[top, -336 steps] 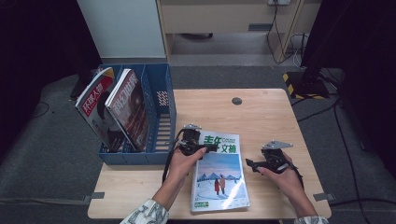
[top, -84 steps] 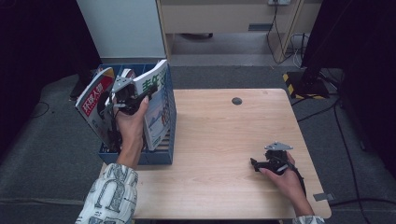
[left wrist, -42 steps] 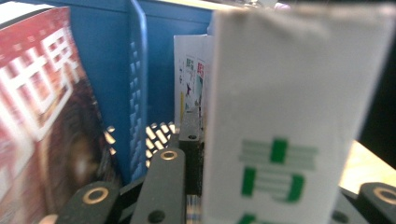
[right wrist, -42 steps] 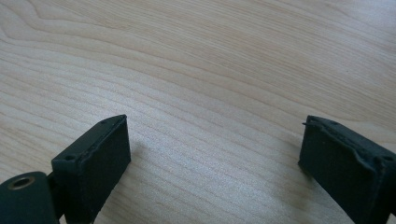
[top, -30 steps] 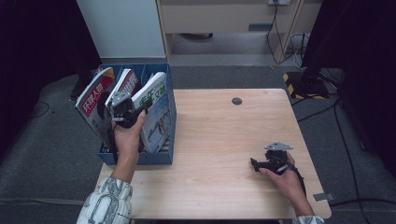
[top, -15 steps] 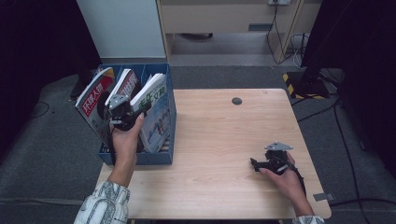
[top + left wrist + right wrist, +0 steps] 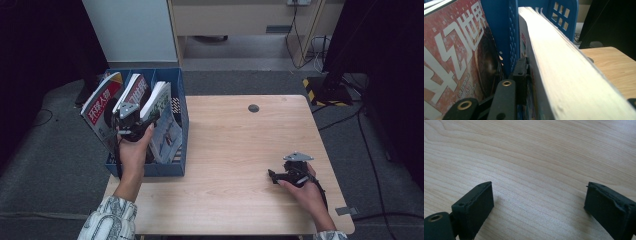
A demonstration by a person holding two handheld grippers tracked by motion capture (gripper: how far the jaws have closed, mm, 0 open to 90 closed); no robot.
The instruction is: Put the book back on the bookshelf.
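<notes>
dark floor and cabling are seen around the table [image 7: 235,165], whose wooden top is bare between the blue rack [image 7: 178,120] at its left edge and the right gripper [image 7: 274,176] near its right front corner. the left gripper [image 7: 131,124] is clamped on a magazine [image 7: 161,107] that stands tilted in the rack's rightmost slot. in the left gripper view one jaw is pressed against the cover, while the far jaw is hidden behind the thick page edge [image 7: 564,67]. the magazine's lower part is cut off by the rack wall in the high view. two other magazines [image 7: 102,100] are leaned in the slots to the left, partly masked by the hand. the right gripper is rested on the table, jaws wide apart and empty, well clear of the rack.
</notes>
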